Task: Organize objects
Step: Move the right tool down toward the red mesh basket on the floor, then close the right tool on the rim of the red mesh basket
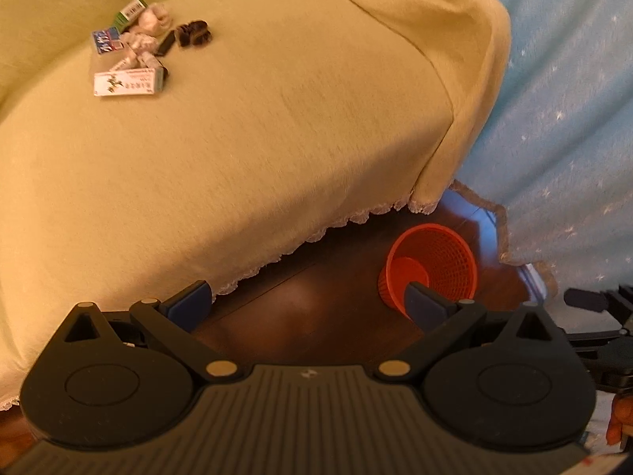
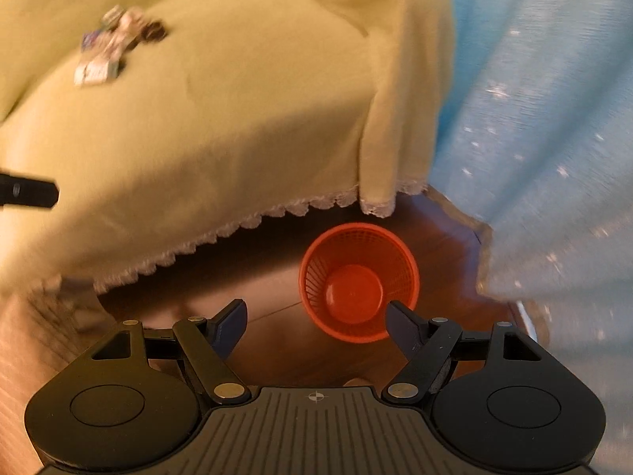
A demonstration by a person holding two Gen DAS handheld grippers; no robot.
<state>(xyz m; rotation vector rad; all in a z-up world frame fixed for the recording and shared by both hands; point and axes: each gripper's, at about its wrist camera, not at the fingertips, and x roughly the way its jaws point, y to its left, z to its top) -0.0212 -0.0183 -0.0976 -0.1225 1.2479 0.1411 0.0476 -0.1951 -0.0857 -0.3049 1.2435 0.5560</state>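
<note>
A small pile lies far back on the yellow-covered table (image 1: 257, 126): a white box (image 1: 127, 83), a blue packet (image 1: 106, 41), a green box (image 1: 130, 11), crumpled paper (image 1: 152, 19) and a dark clump (image 1: 194, 33). The pile shows blurred in the right wrist view (image 2: 110, 47). An empty orange mesh basket (image 1: 435, 265) stands on the dark wood floor past the table's corner; it also shows in the right wrist view (image 2: 358, 279). My left gripper (image 1: 306, 303) is open and empty, low near the table edge. My right gripper (image 2: 316, 322) is open and empty above the floor, just short of the basket.
The tablecloth's lace hem (image 1: 316, 233) hangs over the near table edge. A light blue curtain (image 1: 573, 118) hangs at the right, down to the floor (image 2: 277, 293). The other gripper's black body shows at the left edge of the right wrist view (image 2: 23, 194).
</note>
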